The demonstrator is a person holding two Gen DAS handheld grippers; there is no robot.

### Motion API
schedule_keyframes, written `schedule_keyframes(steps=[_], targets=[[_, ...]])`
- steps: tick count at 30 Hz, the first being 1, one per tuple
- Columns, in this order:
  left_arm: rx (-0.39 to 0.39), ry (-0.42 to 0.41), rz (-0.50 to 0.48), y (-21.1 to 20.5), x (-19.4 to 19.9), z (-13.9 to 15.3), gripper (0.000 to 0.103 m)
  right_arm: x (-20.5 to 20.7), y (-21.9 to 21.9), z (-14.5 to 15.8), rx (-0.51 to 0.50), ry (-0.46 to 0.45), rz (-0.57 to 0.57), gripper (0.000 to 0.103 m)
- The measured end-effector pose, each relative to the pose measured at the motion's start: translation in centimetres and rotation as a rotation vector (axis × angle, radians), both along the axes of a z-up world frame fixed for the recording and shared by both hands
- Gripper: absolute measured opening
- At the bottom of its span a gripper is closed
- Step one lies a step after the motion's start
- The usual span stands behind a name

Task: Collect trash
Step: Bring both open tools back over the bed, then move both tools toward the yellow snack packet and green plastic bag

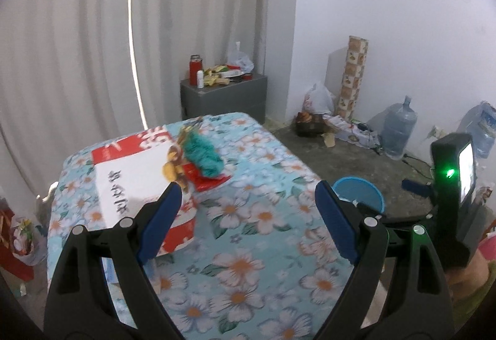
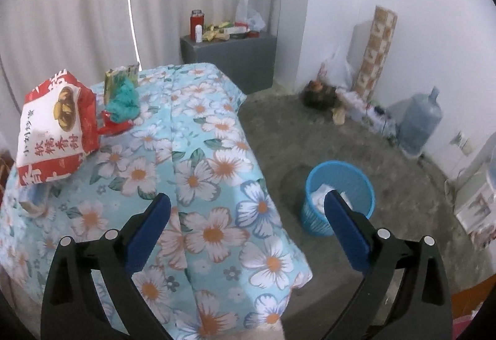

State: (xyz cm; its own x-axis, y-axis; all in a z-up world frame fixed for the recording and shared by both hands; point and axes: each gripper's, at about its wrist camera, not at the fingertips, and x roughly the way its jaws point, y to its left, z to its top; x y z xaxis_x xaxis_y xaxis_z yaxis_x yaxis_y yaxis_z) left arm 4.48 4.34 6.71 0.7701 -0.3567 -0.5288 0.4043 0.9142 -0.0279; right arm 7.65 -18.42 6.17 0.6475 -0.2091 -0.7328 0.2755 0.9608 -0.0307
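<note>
A table under a blue flowered cloth [image 1: 248, 231] [image 2: 201, 169] carries the trash. A large red and white snack bag [image 1: 133, 181] [image 2: 55, 129] lies at its left side. Beside it sit a crumpled teal wrapper [image 1: 201, 157] [image 2: 124, 101], a small red wrapper [image 1: 210, 181] [image 2: 113, 126] and a yellow-green packet [image 2: 119, 79]. A blue bin [image 2: 339, 197] [image 1: 359, 189] with white paper inside stands on the floor to the right of the table. My left gripper [image 1: 248, 200] is open above the cloth, short of the wrappers. My right gripper [image 2: 248, 212] is open over the table's right edge, nothing between its fingers.
A grey cabinet [image 1: 223, 98] [image 2: 229, 54] with a red flask and clutter stands at the back by the curtain. Along the right wall are a patterned roll [image 1: 353, 76], plastic bags and a water jug [image 2: 418, 123] [image 1: 398, 129]. The other handheld gripper [image 1: 455, 185] shows at the right of the left wrist view.
</note>
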Motion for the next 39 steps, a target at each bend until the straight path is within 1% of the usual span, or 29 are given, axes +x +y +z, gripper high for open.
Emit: schedule_keyframes(steps=[1, 3, 6, 7, 9, 13, 17, 20, 23, 27, 31, 39], targets=[[0.004, 0.0, 0.012, 0.5, -0.1, -0.2, 0.083, -0.1, -0.2, 0.0, 0.029, -0.007, 0.014, 0.096], [0.007, -0.005, 0.024, 1.3, -0.6, -0.7, 0.083, -0.5, -1.1, -0.1, 0.128, -0.042, 0.041, 0.096], [0.03, -0.006, 0.058, 2.7, -1.0, -1.6, 0.083, -0.9, -2.4, -0.6, 0.25, -0.092, 0.033, 0.096], [0.033, -0.004, 0.065, 2.9, -1.2, -1.7, 0.083, -0.9, -2.7, -0.8, 0.272, -0.097, 0.023, 0.096], [0.039, 0.0, 0.083, 3.8, -1.6, -2.2, 0.083, -0.7, -3.3, -1.4, 0.354, -0.097, 0.017, 0.096], [0.053, 0.015, 0.122, 5.2, -2.0, -3.6, 0.083, 0.3, -3.2, -2.8, 0.5, -0.08, 0.043, 0.096], [0.053, 0.04, 0.14, 6.2, -1.8, -4.8, 0.083, 1.2, -2.0, -3.5, 0.55, -0.059, 0.071, 0.096], [0.057, 0.03, 0.149, 6.8, -1.6, -5.1, 0.083, 2.1, -1.3, -3.9, 0.586, -0.04, 0.094, 0.096], [0.054, 0.017, 0.155, 7.2, -1.2, -5.1, 0.083, 2.8, -0.6, -3.9, 0.587, -0.029, 0.118, 0.096], [0.054, 0.029, 0.163, 7.5, -0.5, -5.1, 0.083, 3.5, 0.2, -3.7, 0.599, -0.032, 0.142, 0.096], [0.062, 0.02, 0.164, 7.6, -0.2, -4.9, 0.083, 4.1, 0.8, -3.7, 0.612, -0.026, 0.163, 0.096], [0.056, 0.017, 0.169, 7.8, -0.2, -4.9, 0.083, 4.3, 1.1, -3.8, 0.624, -0.02, 0.168, 0.096]])
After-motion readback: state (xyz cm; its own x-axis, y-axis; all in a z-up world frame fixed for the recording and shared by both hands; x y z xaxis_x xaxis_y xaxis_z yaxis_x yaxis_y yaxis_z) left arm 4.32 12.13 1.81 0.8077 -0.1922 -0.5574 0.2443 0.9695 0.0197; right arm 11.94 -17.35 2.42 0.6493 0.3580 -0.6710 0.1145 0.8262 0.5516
